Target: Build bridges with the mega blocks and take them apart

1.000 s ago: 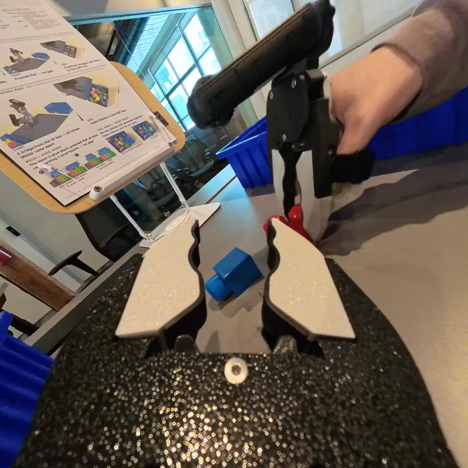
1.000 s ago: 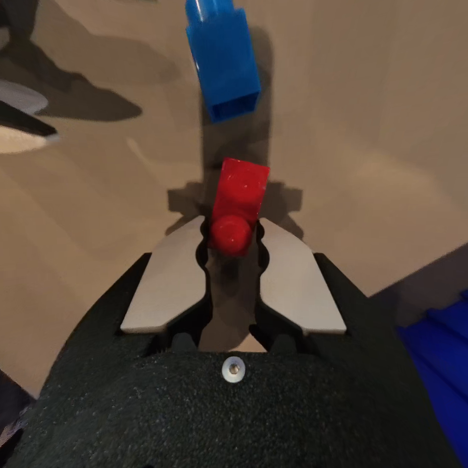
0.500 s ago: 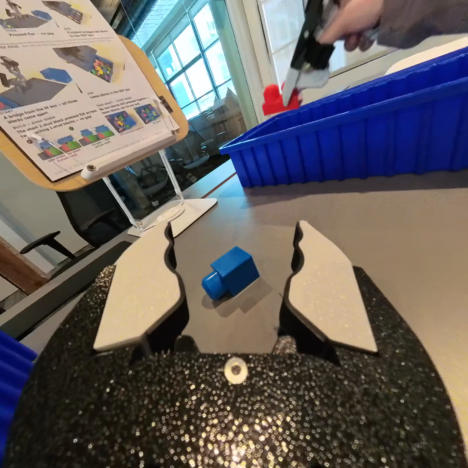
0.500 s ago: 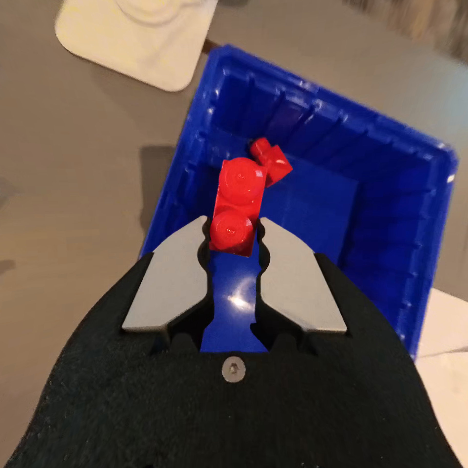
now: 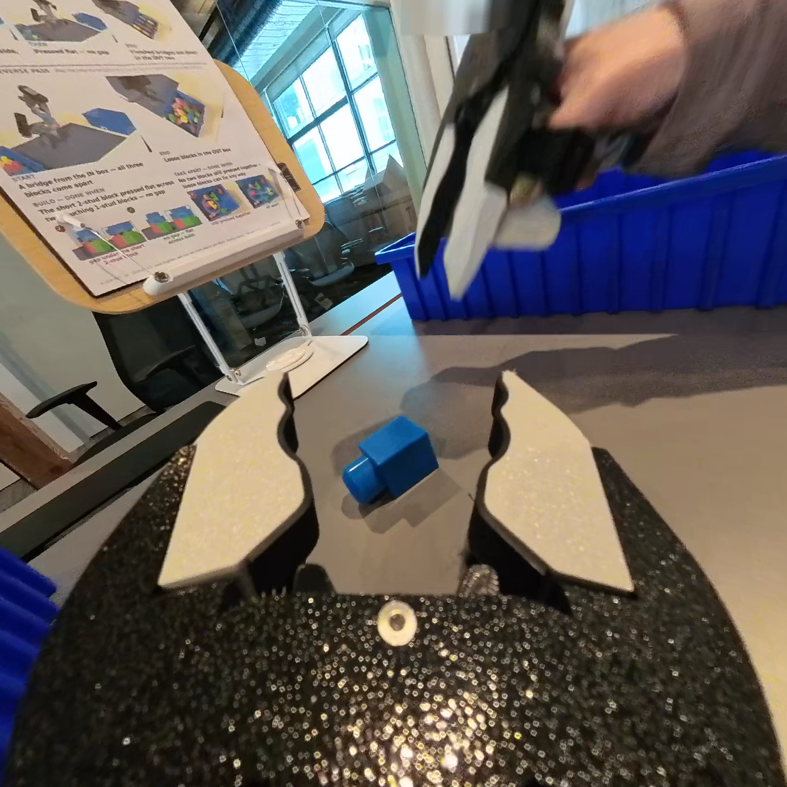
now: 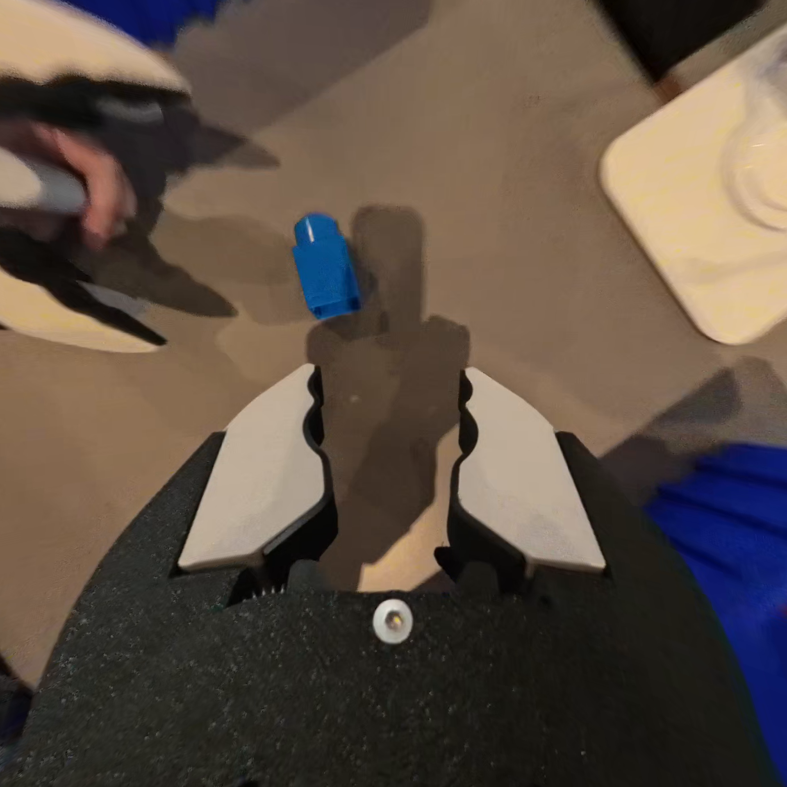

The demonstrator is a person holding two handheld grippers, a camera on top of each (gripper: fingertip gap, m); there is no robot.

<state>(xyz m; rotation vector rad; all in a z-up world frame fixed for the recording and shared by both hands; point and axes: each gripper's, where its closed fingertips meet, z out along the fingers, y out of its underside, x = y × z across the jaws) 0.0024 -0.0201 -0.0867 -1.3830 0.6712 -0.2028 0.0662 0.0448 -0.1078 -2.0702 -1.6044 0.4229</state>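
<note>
A blue one-stud block [image 5: 389, 466] lies on its side on the grey table, stud toward the near left. My left gripper [image 5: 394, 383] is open and empty, low over the table, with the block between its fingers but apart from both. My right gripper [image 6: 389, 372] is open and empty, up in the air, looking down at the same block [image 6: 326, 272] a short way ahead of its tips. It also shows blurred at the top right of the left wrist view [image 5: 447, 272], held by a hand above the table.
A blue bin [image 5: 639, 255] stands at the back right of the table; its corner shows in the right wrist view [image 6: 724, 532]. An instruction board on a white stand [image 5: 298, 353] is at the back left. Another blue bin edge [image 5: 17, 617] is near left.
My right gripper carried the red two-stud block over the blue bin, let it go there, and has swung back over the table, open. My left gripper has opened wider around the blue block.
</note>
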